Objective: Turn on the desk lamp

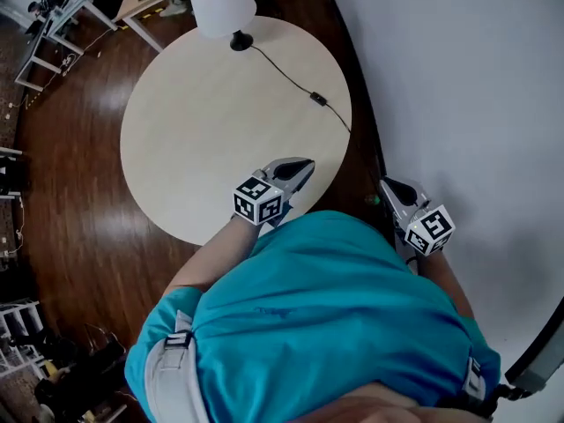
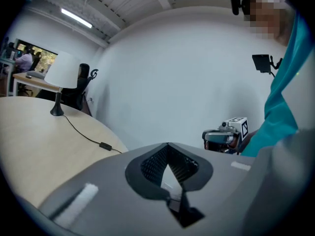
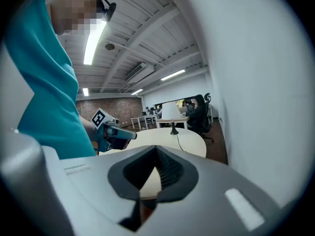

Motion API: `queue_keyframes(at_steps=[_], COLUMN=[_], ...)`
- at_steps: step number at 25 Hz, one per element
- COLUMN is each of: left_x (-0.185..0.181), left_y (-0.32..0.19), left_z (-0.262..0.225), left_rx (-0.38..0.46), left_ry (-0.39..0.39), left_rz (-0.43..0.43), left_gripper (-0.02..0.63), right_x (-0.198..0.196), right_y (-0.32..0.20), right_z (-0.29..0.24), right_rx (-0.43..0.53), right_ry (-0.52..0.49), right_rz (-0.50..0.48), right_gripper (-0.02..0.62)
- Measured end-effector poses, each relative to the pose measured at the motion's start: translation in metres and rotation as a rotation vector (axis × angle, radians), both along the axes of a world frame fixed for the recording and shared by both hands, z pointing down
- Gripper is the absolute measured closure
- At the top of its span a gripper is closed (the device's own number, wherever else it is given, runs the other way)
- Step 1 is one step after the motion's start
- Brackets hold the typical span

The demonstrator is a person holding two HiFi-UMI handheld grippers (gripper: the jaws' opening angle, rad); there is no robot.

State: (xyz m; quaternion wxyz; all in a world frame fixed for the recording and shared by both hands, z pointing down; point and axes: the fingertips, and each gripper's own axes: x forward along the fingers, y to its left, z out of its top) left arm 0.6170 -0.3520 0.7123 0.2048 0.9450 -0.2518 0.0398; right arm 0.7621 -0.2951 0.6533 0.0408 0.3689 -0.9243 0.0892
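While the round table [image 1: 203,139] fills the middle of the head view, the desk lamp [image 1: 222,3] stands at its far edge, well apart from both grippers, its white shade showing no glow that I can make out. The left gripper [image 1: 300,170] hovers over the table's near rim, jaws drawn together at the tips with nothing between them. The right gripper [image 1: 392,188] hangs off the table beside the white wall [image 1: 458,77], jaws likewise closed and empty. A black cord [image 1: 282,70] runs from the lamp's base [image 1: 241,40] to a small inline switch [image 1: 318,100] near the table's right edge, then drops over the side.

The step in hand looks like the reach toward that switch. It lies nearer than the lamp, so a good move is probably to come down on it squarely and press with closed tips, slowly enough that the loose cord does not slide away.

Only the head view shows the whole cord path and both grippers against the table. The left gripper view shows the switch from low down, lying flat on the top. The right gripper view shows the lamp far off, but I cannot pick out the switch there.
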Motion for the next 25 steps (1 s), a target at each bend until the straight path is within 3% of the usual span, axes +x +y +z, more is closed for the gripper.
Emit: queue_keyframes(at_steps=[4,9,14,17,21,22,24,25], left_x=[0.033,0.037,0.035,0.035,0.038,0.034,0.024,0.021], left_y=[-0.003,-0.066,-0.151,-0.192,-0.226,-0.236,-0.256,-0.264], left_z=[-0.001,0.048,0.140,0.210,0.278,0.291,0.307,0.311], left_rx=[0.034,0.039,-0.060,-0.078,-0.103,-0.109,-0.118,-0.120], left_ry=[-0.097,-0.214,-0.335,-0.430,-0.566,-0.602,-0.654,-0.661], left_rz=[-0.053,-0.059,0.006,0.087,0.143,0.125,0.067,0.041], left_gripper=[0.497,0.442,0.299,0.261,0.278,0.321,0.467,0.498], right_x=[0.023,0.017,0.001,-0.011,-0.007,-0.006,-0.005,-0.004], right_y=[-0.008,-0.048,-0.100,-0.123,-0.137,-0.139,-0.142,-0.142], right_z=[-0.003,0.024,0.060,0.103,0.143,0.150,0.163,0.167], right_rx=[-0.002,-0.025,-0.077,-0.114,-0.165,-0.179,-0.199,-0.203], right_ry=[-0.010,-0.014,-0.029,-0.032,-0.043,-0.051,-0.062,-0.066], right_rz=[-0.075,-0.091,-0.035,0.006,0.064,0.078,0.093,0.094], right_gripper=[0.594,0.594,0.594,0.594,0.593,0.594,0.593,0.594])
